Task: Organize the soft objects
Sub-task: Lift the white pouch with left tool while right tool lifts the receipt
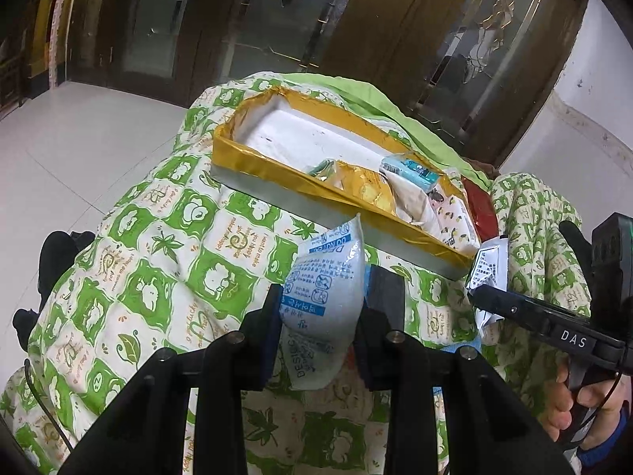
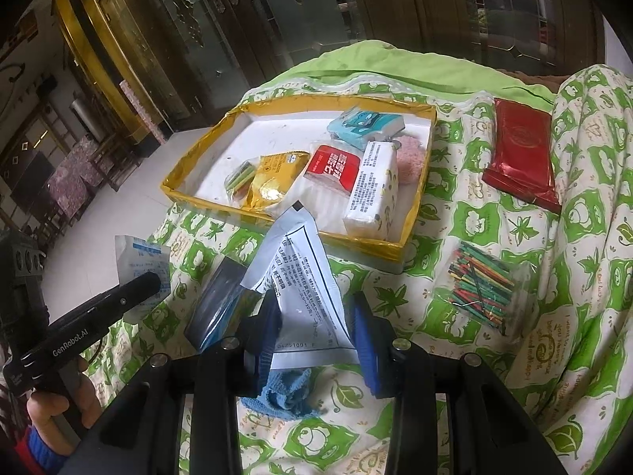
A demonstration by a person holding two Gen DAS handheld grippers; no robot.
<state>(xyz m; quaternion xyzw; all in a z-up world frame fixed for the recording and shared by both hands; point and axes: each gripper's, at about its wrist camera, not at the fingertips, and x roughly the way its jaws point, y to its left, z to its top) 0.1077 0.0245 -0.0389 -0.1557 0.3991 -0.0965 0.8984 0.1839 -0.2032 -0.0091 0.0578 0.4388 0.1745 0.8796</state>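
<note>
Gold-taped, shallow rectangular cardboard tray (image 2: 411, 217) serves as landmark; it sits on the green-and-white patterned quilt (image 1: 170, 245), which covers whatever surface lies beneath.

Left tongs (image 1: 322, 308) clenched on a white-and-blue printed sachet of fine granules (image 1: 322, 273), held upright just short of the tray's near wall. Right tongs (image 2: 316, 330) clenched on a flat white sachet with black printed text (image 2: 300, 277), its top corner overlapping the near rim in the right wrist view. Both sachets are clear of the quilt.

Step in hand, by my reading: carry each sachet over the near wall and set it in the tray. To do it well:
- lift the dangling lower edge above the rim before moving in;
- aim for the bare white floor at the tray's left end, since the right end is crowded;
- lower until the sachet rests, then release; granules shift, so a high drop may tip it out;
- keep the two tongs apart, one entering at a time.

Tray contents, right half: pale blue cartoon tissue pack (image 2: 366, 126), red-and-white packet (image 2: 332, 166), white printed tissue pack (image 2: 372, 194), yellow foil pouch (image 2: 273, 182), small clear bag of green sticks (image 2: 239, 178), pink fluffy item (image 2: 413, 162).

Outside the tray: flat red foil packet (image 2: 522, 154) to its right, clear bag of coloured sticks (image 2: 480, 285) near its right front corner, blue knitted cloth (image 2: 289, 394) in front, under the right tongs.
</note>
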